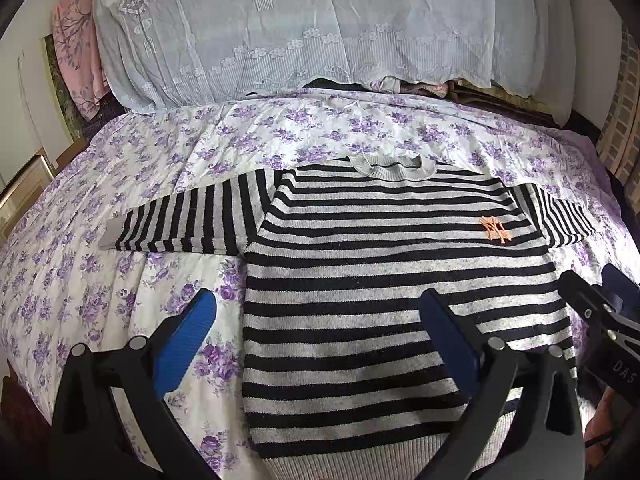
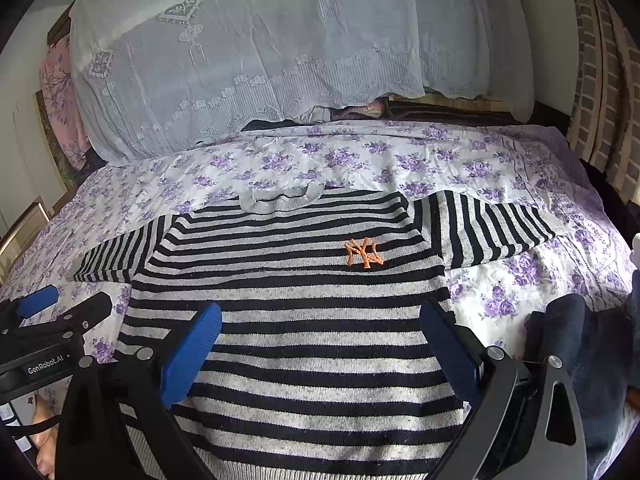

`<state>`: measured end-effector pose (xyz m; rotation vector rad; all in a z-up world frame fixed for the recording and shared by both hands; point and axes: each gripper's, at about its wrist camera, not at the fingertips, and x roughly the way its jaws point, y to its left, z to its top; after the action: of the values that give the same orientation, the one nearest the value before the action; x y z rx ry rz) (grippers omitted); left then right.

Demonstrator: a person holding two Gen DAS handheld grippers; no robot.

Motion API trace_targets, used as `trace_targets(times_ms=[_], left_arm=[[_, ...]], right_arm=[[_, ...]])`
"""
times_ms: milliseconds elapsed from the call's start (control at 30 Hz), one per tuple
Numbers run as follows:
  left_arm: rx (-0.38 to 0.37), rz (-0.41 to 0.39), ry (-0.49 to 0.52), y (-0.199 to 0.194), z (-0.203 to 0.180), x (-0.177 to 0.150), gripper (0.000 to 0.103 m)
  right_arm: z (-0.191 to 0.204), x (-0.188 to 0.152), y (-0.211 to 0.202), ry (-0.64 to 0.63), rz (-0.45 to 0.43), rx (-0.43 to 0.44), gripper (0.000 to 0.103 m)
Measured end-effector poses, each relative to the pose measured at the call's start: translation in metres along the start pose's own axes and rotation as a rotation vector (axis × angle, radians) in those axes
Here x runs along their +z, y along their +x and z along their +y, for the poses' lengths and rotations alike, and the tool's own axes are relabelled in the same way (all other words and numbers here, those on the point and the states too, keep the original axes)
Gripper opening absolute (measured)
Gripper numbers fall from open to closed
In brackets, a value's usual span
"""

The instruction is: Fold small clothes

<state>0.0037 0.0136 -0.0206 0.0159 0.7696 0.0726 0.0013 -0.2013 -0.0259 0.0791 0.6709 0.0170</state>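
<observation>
A small black-and-grey striped sweater (image 1: 384,280) with an orange logo (image 1: 495,230) lies flat, front up, on the floral bedspread, sleeves spread out to both sides. It also shows in the right wrist view (image 2: 304,320). My left gripper (image 1: 316,344) is open and empty, hovering over the sweater's lower left side near its hem. My right gripper (image 2: 320,356) is open and empty over the sweater's lower middle. The right gripper also shows at the edge of the left wrist view (image 1: 600,312), and the left gripper at the edge of the right wrist view (image 2: 52,312).
The bedspread (image 1: 120,280) is white with purple flowers. A large pile under a white lace cover (image 1: 300,28) stands at the back of the bed. A dark cloth (image 2: 576,340) lies at the right. A brick-patterned wall (image 2: 600,80) is at far right.
</observation>
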Motion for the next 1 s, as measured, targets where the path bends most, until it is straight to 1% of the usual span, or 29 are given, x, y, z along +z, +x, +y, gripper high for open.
trace_targets(times_ms=[467, 533, 700, 767, 833, 933, 1000], left_arm=[[-0.001, 0.006, -0.002, 0.001, 0.001, -0.003, 0.099], [-0.003, 0.01, -0.004, 0.003, 0.003, -0.006, 0.099], [0.0, 0.02, -0.004, 0.012, 0.0, -0.007, 0.099], [0.0, 0.028, -0.003, 0.016, -0.001, -0.003, 0.099], [-0.002, 0.039, -0.006, 0.019, 0.001, -0.004, 0.099], [-0.003, 0.059, -0.008, 0.028, 0.004, -0.001, 0.099], [-0.003, 0.058, 0.012, 0.036, 0.008, 0.002, 0.099]], right_arm=[[0.0, 0.001, 0.003, 0.001, 0.003, -0.001, 0.1], [0.001, -0.004, 0.006, 0.004, 0.008, -0.002, 0.1], [0.0, -0.002, 0.006, 0.003, 0.009, -0.002, 0.1], [0.002, -0.005, 0.012, 0.006, 0.013, -0.004, 0.1], [-0.005, -0.011, 0.025, 0.012, 0.022, -0.005, 0.1], [-0.012, -0.01, 0.03, 0.025, 0.034, -0.001, 0.1], [-0.017, -0.008, 0.035, 0.014, 0.036, 0.013, 0.1]])
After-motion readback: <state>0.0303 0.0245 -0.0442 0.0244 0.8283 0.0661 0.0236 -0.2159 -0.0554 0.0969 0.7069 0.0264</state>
